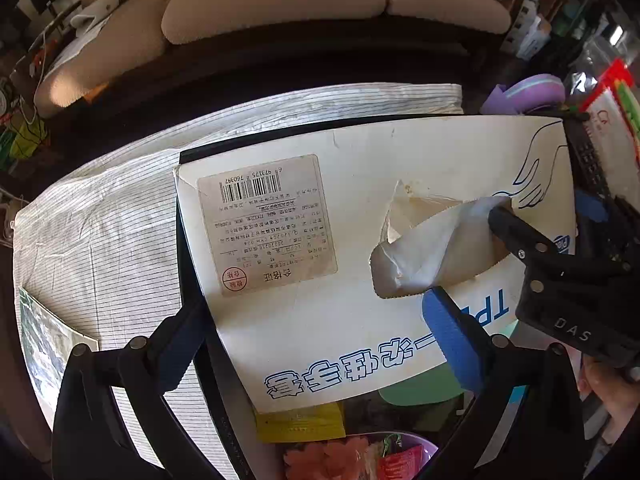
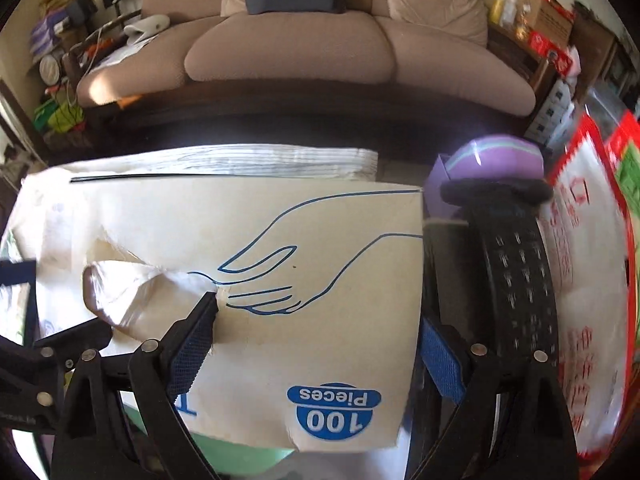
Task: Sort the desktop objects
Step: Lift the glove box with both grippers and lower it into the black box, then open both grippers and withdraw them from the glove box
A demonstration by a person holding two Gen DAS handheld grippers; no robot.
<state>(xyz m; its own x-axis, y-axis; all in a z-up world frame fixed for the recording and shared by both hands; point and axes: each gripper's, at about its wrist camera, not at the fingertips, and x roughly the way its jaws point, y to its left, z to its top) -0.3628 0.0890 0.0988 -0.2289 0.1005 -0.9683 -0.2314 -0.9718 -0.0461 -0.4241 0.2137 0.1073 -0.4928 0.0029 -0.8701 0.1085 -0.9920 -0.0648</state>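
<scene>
One flat white cardboard glove box (image 1: 360,264) lies across the top of a black plastic basket (image 1: 188,248). The box has blue writing, a blue line drawing of a hand, and one gray sticker (image 1: 267,224) with a barcode on it. Its top has a torn oval hole, and one thin, crinkly, see-through plastic glove (image 1: 432,252) pokes out of that hole. The left gripper (image 1: 316,344) is spread wide, with one black finger on each side of the near part of the box, and it holds nothing. Its fingers have blue, bumpy rubber pads (image 1: 452,336). The right gripper (image 2: 320,352) reaches in from the right side and is also spread wide. One of its fingers rests on the box right by the glove, and the other finger sits past the right edge of the box, beside the basket wall with its little holes. Under the box there is one yellow packet (image 1: 300,422), one soft green flat thing (image 1: 420,388) and some pink and red wrappers (image 1: 360,458). The basket stands on a desk covered by a white cloth (image 1: 100,232) with thin dark lines. One round purple thing (image 2: 496,162) sits behind the basket. A tan sofa (image 2: 320,48) with puffy cushions stands farther back.
</scene>
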